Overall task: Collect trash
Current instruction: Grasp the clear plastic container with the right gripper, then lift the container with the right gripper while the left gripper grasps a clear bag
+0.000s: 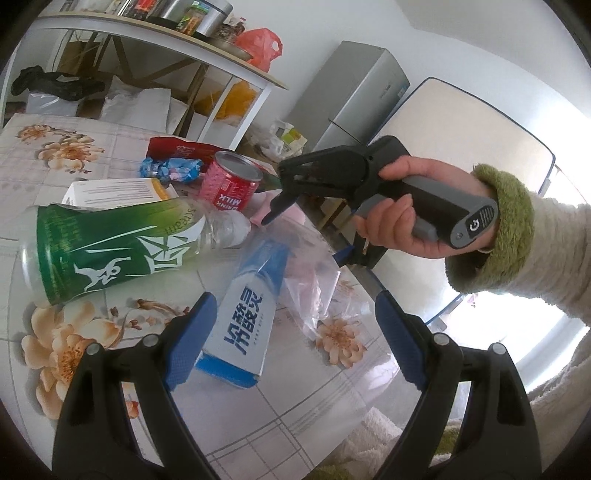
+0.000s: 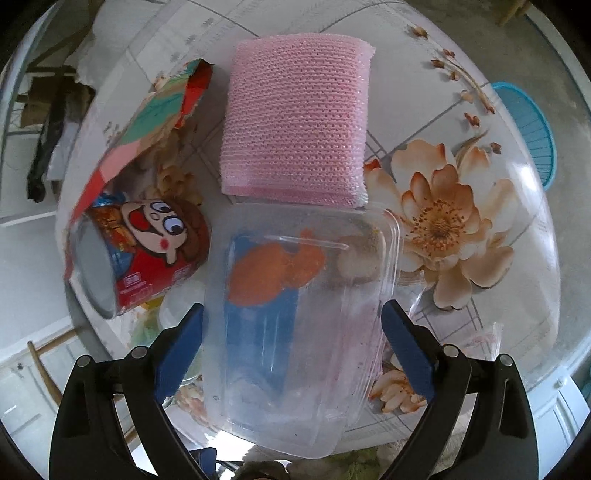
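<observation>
Left gripper [image 1: 291, 343] hangs wide open above the blue-and-white carton [image 1: 242, 325]. Right gripper [image 2: 291, 354] straddles the clear plastic box [image 2: 295, 332] on the table [image 2: 480, 122]; contact unclear, box base cut off.

Kitchen surroundings beyond the table

A floral tablecloth [image 1: 55, 147] covers the table. Behind it stands a white shelf [image 1: 147, 33] carrying metal tins [image 1: 207, 14] and an orange plastic bag [image 1: 260, 46]. A black cloth [image 1: 55, 85] lies under the shelf. A grey refrigerator [image 1: 351, 96] stands by the wall. In the right wrist view, a blue basket [image 2: 532, 133] sits below the table's edge.
</observation>
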`<state>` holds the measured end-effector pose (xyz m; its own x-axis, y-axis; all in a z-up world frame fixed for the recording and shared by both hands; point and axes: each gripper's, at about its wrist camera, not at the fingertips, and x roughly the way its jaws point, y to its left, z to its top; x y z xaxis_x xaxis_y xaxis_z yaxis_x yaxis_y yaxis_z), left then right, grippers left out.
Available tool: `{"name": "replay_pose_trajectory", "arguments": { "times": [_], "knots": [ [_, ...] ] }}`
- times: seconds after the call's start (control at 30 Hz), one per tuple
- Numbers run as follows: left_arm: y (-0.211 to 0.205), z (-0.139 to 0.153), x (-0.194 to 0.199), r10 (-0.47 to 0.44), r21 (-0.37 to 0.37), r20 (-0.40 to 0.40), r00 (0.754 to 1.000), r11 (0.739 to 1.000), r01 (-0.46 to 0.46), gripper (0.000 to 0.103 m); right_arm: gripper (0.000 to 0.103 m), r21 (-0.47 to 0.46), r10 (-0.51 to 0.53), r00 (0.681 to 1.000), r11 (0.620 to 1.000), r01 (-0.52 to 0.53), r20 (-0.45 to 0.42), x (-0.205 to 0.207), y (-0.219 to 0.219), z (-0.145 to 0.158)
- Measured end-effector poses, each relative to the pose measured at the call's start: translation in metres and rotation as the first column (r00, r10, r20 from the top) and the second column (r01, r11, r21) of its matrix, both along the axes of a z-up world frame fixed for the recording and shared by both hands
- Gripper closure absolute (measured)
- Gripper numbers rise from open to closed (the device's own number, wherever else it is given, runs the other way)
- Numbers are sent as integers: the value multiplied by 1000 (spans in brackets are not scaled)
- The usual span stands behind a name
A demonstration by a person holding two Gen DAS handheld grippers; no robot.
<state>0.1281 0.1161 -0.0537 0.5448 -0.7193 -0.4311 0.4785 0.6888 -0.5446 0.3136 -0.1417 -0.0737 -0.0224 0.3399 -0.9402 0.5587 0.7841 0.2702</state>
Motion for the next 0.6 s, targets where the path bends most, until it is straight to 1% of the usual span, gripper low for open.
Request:
{"name": "replay_pose_trajectory", "arguments": {
  "times": [0.23,0.33,0.47,0.6],
  "knots": [
    [2,-1,-1,9,-4,-12,1000,1000,-9,20,15,117,-9,998,993,2,55,-14,-19,9],
    [-1,1,-1,7,8,-10,1000,1000,-7,20,16,169,-12,995,986,-4,96,-20,-29,19],
    [-5,1,-2,2,23,-12,1000,1000,-2,20,16,239,-18,989,971,-17,145,-29,-38,29],
    [-12,1,-4,-5,47,-9,1000,999,6,20,16,309,-39,980,951,-24,196,-38,-60,40]
  ]
}}
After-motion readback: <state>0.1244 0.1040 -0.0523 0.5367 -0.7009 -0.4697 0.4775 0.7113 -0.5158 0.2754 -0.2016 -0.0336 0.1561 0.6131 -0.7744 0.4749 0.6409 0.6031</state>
